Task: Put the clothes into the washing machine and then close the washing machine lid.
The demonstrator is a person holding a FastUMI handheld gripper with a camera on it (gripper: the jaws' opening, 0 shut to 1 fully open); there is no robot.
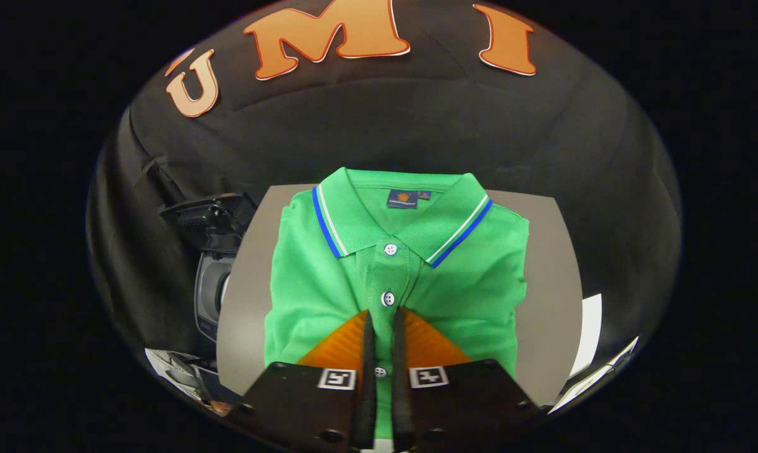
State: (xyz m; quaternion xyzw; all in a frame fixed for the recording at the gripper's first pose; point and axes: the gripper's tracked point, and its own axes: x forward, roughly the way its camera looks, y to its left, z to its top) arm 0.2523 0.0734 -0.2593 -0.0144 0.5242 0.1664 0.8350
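A green polo shirt (328,283) with a blue and white striped collar lies neatly folded and flat on a grey board (545,264). My gripper (382,313) hovers over the shirt's lower front, its fingers (367,352) drawn almost together with only a thin slit between them. Through that slit the button placket shows, lying flat and not pinched. One white button sits just ahead of the fingertips. To the left of the board, beyond its edge, stands a small dark washing machine (214,292) with its lid (204,211) raised.
A white sheet (591,333) lies at the board's right edge. Black cloth hangs behind and around the board. Some printed paper (171,368) lies low on the left, below the washing machine.
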